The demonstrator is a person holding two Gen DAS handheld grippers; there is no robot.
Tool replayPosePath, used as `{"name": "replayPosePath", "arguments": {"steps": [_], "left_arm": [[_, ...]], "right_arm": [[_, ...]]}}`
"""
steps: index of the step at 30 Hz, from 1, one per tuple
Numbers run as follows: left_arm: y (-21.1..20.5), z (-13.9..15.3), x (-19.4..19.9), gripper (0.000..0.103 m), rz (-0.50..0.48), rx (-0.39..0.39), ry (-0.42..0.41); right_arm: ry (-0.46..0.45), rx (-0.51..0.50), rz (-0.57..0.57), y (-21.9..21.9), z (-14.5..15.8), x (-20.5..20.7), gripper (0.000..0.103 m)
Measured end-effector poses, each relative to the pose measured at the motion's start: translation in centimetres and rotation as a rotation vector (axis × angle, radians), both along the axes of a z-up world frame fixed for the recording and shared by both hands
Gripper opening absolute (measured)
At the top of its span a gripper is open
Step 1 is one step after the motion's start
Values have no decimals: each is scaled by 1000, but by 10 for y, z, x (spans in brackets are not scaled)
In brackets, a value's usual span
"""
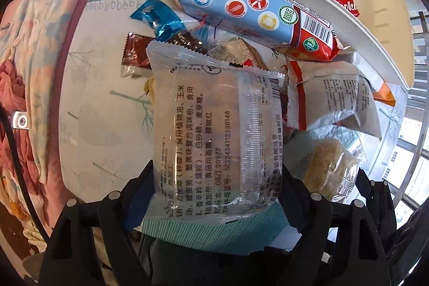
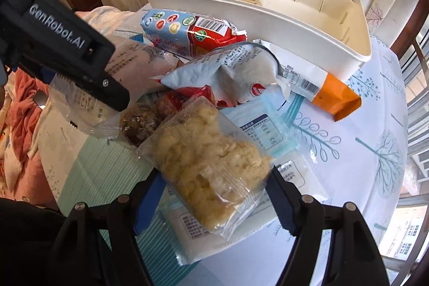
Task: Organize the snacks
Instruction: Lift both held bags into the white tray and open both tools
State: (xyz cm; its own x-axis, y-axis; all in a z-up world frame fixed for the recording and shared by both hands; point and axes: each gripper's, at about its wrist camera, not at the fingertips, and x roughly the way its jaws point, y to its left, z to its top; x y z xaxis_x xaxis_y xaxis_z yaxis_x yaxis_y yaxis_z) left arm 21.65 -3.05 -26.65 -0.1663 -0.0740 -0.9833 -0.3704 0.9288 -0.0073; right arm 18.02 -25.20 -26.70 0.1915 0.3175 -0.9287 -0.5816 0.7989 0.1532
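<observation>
Evidently both grippers loaded: left gripper point(image 1: 217, 195) clamps clear noodle packet point(image 1: 214, 130), right gripper point(image 2: 214, 203) pinches yellow puffed-snack bag point(image 2: 211, 165), lifted off pile, likely bound for white bin point(image 2: 268, 18).

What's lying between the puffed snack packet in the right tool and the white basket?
In the right wrist view, a pile lies between the puffed snack packet and the white basket: a crumpled white bag, an orange-ended wrapper and a blue-and-red pack.
</observation>
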Motion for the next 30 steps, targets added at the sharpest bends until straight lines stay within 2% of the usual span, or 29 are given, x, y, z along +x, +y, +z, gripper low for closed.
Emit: {"name": "replayPosePath", "arguments": {"steps": [9, 16, 22, 25, 30], "left_arm": [[18, 51, -41, 81, 65, -12, -85], [32, 95, -51, 81, 87, -13, -228], [43, 123, -43, 81, 71, -26, -340], [48, 131, -35, 81, 62, -56, -395], [51, 145, -19, 81, -7, -100, -505]], "right_arm": [[40, 138, 5, -16, 28, -2, 74], [1, 242, 13, -17, 54, -7, 74], [-73, 302, -8, -5, 80, 3, 74], [-117, 308, -31, 5, 88, 13, 74], [-168, 316, -92, 14, 100, 25, 74]]}}
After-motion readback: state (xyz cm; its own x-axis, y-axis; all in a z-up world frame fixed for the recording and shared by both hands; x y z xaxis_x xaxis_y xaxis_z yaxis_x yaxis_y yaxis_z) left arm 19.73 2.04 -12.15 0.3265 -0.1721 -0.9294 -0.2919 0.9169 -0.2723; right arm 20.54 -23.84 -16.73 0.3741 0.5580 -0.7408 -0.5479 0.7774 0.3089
